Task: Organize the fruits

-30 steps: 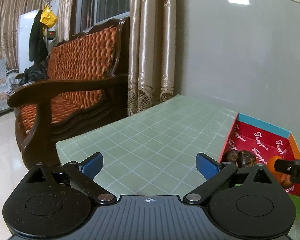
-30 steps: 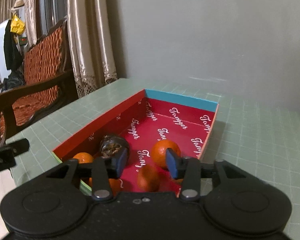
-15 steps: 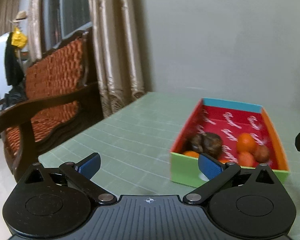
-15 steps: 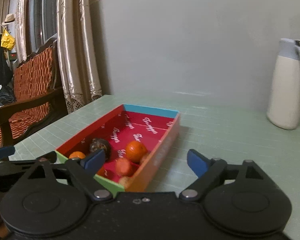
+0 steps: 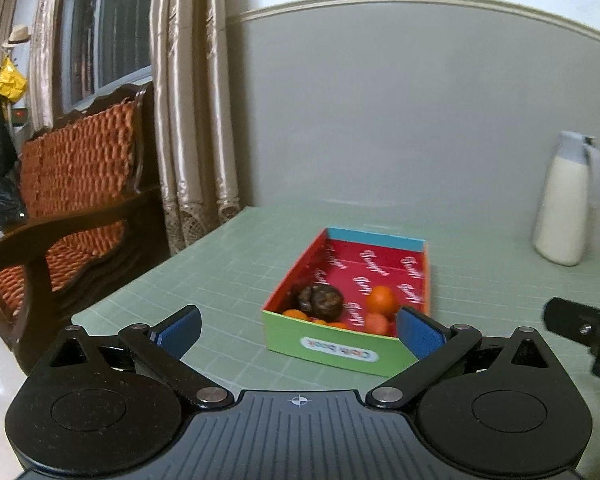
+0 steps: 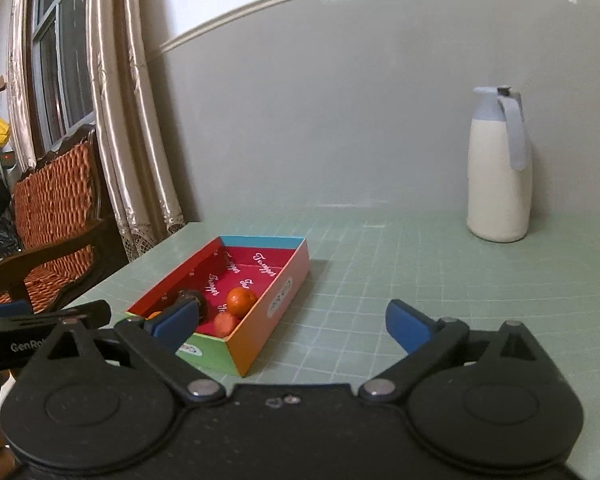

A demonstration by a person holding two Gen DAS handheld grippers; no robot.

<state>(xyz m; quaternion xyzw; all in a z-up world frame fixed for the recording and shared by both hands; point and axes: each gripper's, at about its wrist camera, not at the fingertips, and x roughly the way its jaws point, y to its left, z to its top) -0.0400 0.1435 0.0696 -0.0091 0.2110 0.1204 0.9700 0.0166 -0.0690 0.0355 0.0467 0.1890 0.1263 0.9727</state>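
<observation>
A shallow cardboard box [image 5: 328, 350] with a red printed lining, a green near wall and a blue far wall sits on the green gridded table mat [image 5: 228, 276], towards the mat's left edge; inside it, gathered at the near end, lie several small oranges [image 5: 381, 300] and one dark, wrinkled brown fruit [image 5: 321, 301] whose kind cannot be told; the brown fruit rests against the left wall, with one orange just to its right and others partly hidden behind the near wall; the far half of the lining is bare. The left gripper [image 5: 299, 330] hangs above the mat short of the box, its blue pads spread wide with nothing between them; its right pad overlaps the box's near right corner in the left wrist view, though whether it touches cannot be told. The right gripper [image 6: 292, 322] is held beside the box on its right, its jaws opening and already spread wide, with only bare mat between them; its left pad stands in front of the box's near end in its own view. A cream thermos jug [image 6: 499, 168] with a pale blue lid and handle stands upright at the far right of the table by the grey wall; a wooden armchair [image 5: 72, 200] with orange woven cushions stands off the table's left side, with satin curtains [image 5: 192, 112] behind it.
</observation>
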